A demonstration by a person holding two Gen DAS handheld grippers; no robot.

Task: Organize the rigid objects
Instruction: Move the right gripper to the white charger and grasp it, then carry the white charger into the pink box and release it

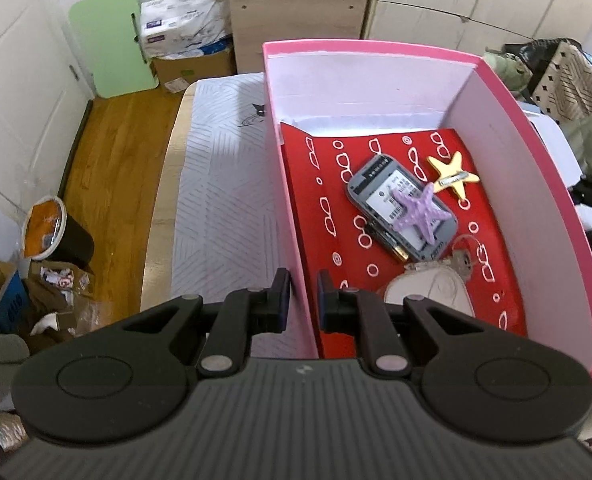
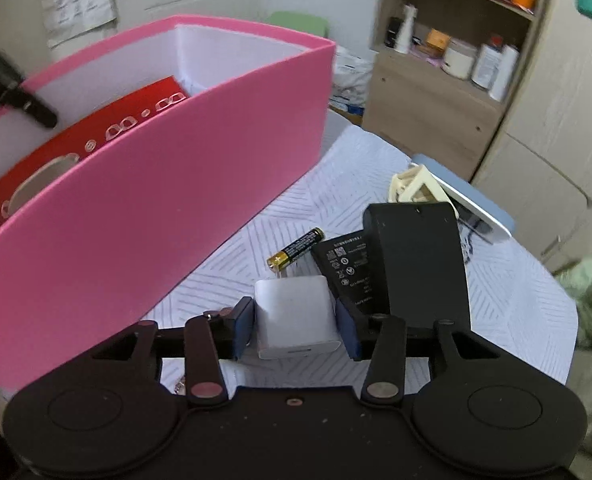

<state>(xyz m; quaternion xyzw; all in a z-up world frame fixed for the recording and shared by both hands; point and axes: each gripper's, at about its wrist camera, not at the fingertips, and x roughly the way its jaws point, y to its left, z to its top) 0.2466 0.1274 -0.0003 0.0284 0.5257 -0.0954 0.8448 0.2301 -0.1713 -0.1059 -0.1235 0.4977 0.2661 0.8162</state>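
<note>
A pink box [image 1: 535, 184] with white inner walls stands on the table. On its red patterned liner lie a grey phone [image 1: 379, 184], a purple starfish [image 1: 419, 216], a yellow starfish clip [image 1: 453, 172] and a pale oval tag [image 1: 423, 292] with twine. My left gripper [image 1: 303, 294] is shut on the box's left wall. Beside the box [image 2: 176, 184], my right gripper [image 2: 296, 328] stands open around a white charger cube [image 2: 296, 312] that rests on the cloth between its fingers. Behind the cube lie an AA battery [image 2: 296, 249], a flat black battery pack [image 2: 345, 272] and a black case [image 2: 419, 264].
A white patterned cloth [image 1: 216, 200] covers the table, whose left edge drops to a wooden floor with a bin [image 1: 56, 236] and cardboard. A cream clip [image 2: 411, 186] and a blue-edged device [image 2: 483, 212] lie further back. Shelves with bottles [image 2: 455, 52] stand behind.
</note>
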